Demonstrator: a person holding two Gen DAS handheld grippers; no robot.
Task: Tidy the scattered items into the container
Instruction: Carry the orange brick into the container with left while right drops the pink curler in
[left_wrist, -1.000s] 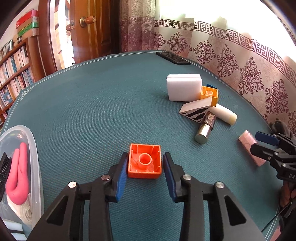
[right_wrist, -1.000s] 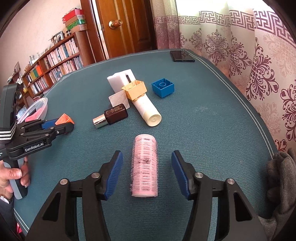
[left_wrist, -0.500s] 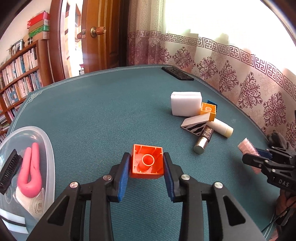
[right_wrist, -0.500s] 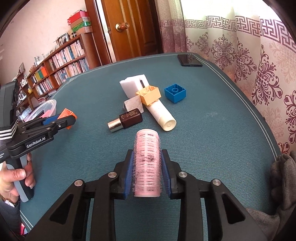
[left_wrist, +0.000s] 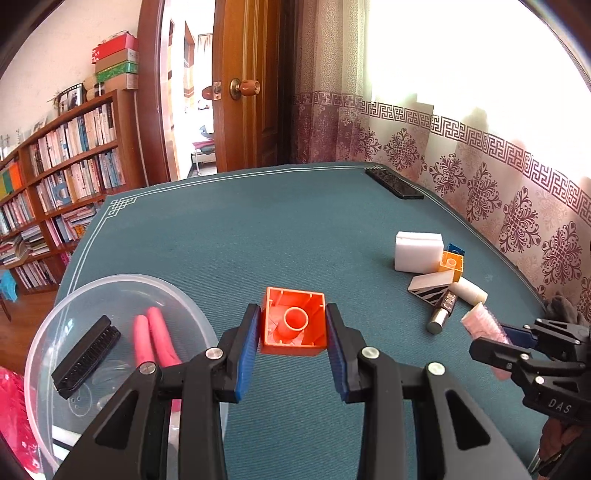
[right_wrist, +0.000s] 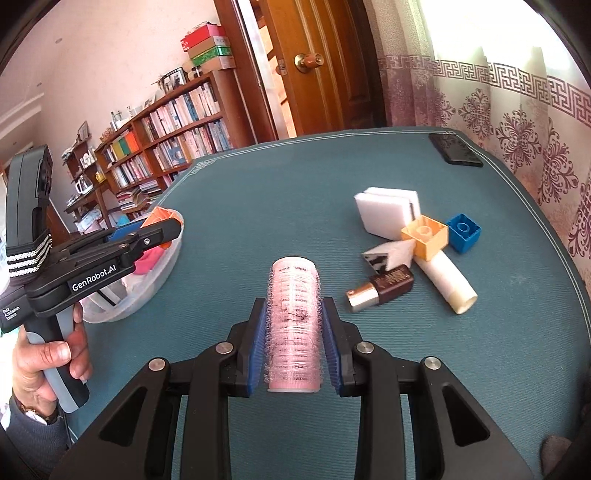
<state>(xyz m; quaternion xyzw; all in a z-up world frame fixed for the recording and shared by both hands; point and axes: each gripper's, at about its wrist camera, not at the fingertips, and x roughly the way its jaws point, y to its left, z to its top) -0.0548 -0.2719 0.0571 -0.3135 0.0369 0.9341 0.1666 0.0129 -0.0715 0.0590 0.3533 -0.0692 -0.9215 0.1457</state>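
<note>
My left gripper (left_wrist: 292, 325) is shut on an orange toy brick (left_wrist: 294, 322), hollow side facing the camera, lifted above the green table. The clear plastic container (left_wrist: 122, 286) lies just to its lower left and holds a black comb (left_wrist: 86, 356) and a pink curved item (left_wrist: 153, 341). My right gripper (right_wrist: 293, 332) is shut on a pink hair roller (right_wrist: 293, 325), also raised off the cloth. In the right wrist view the left gripper (right_wrist: 147, 236) hangs over the container (right_wrist: 147, 280) with the orange brick (right_wrist: 160, 218) in it.
A pile stays on the table to the right: white sponge (right_wrist: 386, 212), yellow brick (right_wrist: 424, 236), blue brick (right_wrist: 463, 232), cream tube (right_wrist: 448, 280), brown nail-polish bottle (right_wrist: 382, 288), striped wedge (right_wrist: 384, 254). A black phone (right_wrist: 454, 149) lies at the far edge. A hand (right_wrist: 48, 358) holds the left gripper's handle.
Both grippers shut on their items, the left on the orange brick and the right on the roller, then lifted. The left has moved toward the container, which now shows more fully.
</note>
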